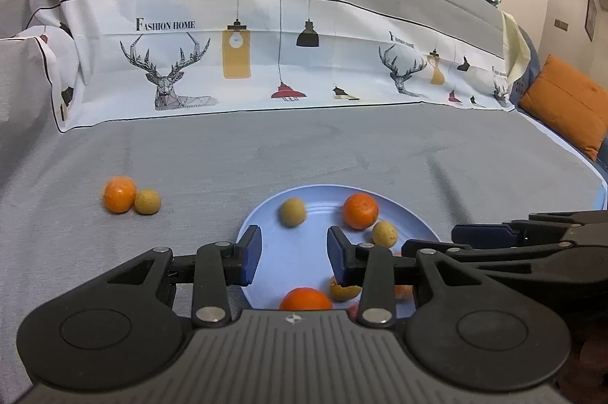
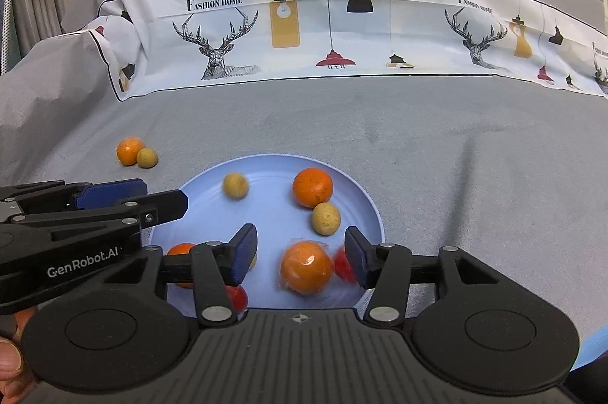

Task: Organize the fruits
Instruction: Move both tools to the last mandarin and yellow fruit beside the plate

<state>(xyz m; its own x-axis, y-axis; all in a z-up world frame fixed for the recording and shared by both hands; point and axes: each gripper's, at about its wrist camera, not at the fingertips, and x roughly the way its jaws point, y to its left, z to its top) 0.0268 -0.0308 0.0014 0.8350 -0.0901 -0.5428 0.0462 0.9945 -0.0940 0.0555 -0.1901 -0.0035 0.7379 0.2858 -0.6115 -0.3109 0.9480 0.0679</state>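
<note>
1. Blue plate (image 2: 364, 198) sits on a grey-covered sofa (image 2: 437, 138); it holds several oranges, small yellow fruits and a couple of red ones.
2. Right hand-held gripper (image 2: 300, 261): jaws apart over the plate's near side, a wrapped orange (image 2: 305, 266) lying between them, pads not pressing it. It looks just released.
3. Left hand-held gripper (image 1: 294, 254): jaws apart over the plate's left part, nothing between the pads.
4. Two fruits remain off the plate: an orange (image 1: 119, 194) touching a yellow fruit (image 1: 148, 202), left of the plate and farther out.
5. Key relation: that pair lies ahead and to the left of both hand-held grippers; the left one is nearer, so it likely fetches next.
6. Round fruits, no long axis; either may roll when nudged.
</note>
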